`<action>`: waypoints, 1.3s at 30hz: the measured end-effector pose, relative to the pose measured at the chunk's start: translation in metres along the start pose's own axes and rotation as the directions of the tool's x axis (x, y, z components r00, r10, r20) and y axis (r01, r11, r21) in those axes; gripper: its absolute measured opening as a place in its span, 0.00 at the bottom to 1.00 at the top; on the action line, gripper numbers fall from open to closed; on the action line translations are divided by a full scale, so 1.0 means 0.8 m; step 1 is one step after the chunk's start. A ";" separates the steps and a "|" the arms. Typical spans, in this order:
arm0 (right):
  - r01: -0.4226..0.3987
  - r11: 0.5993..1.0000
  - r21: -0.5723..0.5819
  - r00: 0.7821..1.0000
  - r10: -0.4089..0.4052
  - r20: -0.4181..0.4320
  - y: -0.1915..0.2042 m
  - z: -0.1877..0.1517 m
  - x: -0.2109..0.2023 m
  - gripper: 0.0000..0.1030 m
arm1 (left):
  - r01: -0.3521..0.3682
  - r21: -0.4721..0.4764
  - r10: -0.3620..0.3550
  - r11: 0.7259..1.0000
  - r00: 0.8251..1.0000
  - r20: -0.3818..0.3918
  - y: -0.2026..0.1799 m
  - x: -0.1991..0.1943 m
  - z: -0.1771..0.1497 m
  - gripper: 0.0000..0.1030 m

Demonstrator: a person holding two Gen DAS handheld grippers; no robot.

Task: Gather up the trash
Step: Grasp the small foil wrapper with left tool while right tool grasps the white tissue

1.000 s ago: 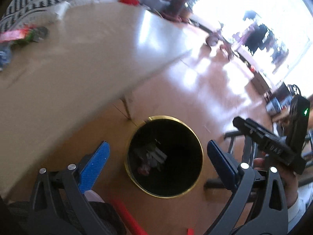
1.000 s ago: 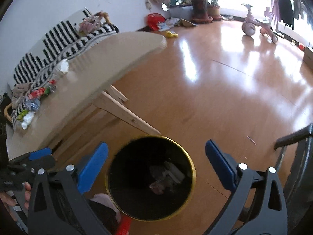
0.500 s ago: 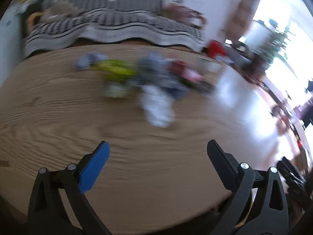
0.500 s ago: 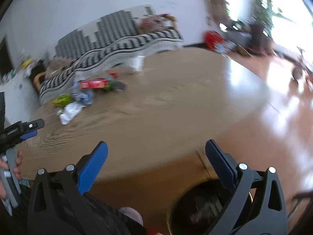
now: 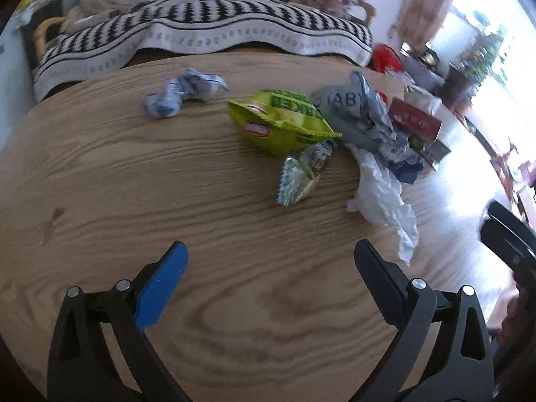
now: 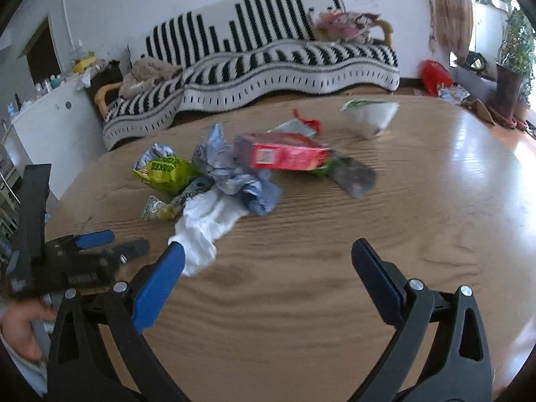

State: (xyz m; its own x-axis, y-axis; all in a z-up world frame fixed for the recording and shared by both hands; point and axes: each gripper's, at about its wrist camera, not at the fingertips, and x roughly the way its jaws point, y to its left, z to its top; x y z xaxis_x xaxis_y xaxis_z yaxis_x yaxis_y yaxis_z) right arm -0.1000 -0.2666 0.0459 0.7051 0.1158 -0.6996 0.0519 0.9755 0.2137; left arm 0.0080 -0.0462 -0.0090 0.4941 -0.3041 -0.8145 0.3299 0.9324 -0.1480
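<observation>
Hovering over the wood-grain worktop (image 5: 140, 181), the left gripper (image 5: 269, 268) and right gripper (image 6: 266, 264) both gape wide, holding nothing. Beyond them lie the crumpled white tissue (image 5: 382, 197), the lime-green snack bag (image 5: 284, 122) and the red carton (image 6: 284, 155), clustered together.

On your wooden table (image 5: 100, 174) you have one green snack bag (image 5: 284, 124), one small green-and-silver wrapper (image 5: 299, 176), one white tissue (image 5: 382, 197), one red carton (image 6: 284, 155), two crumpled blue-and-white wrappers (image 5: 184, 95), one grey packet (image 6: 355, 176) and one white cup (image 6: 372, 117). You hold two grippers (image 5: 268, 261), each with two fingers (image 5: 160, 284).
</observation>
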 end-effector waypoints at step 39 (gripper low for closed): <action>-0.088 0.989 -0.122 0.985 0.104 0.134 0.091 0.013 0.037 0.20 | 0.028 0.061 -0.034 0.998 0.993 0.111 0.002 -0.021 0.035 0.14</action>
State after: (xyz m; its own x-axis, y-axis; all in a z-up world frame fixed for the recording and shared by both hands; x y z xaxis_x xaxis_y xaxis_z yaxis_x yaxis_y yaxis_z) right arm -0.0683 -0.1942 0.0477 0.7952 0.1908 -0.5755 -0.0972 0.9770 0.1897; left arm 0.0225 -0.0449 0.0201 0.5686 -0.3556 -0.7418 0.3921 0.9099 -0.1356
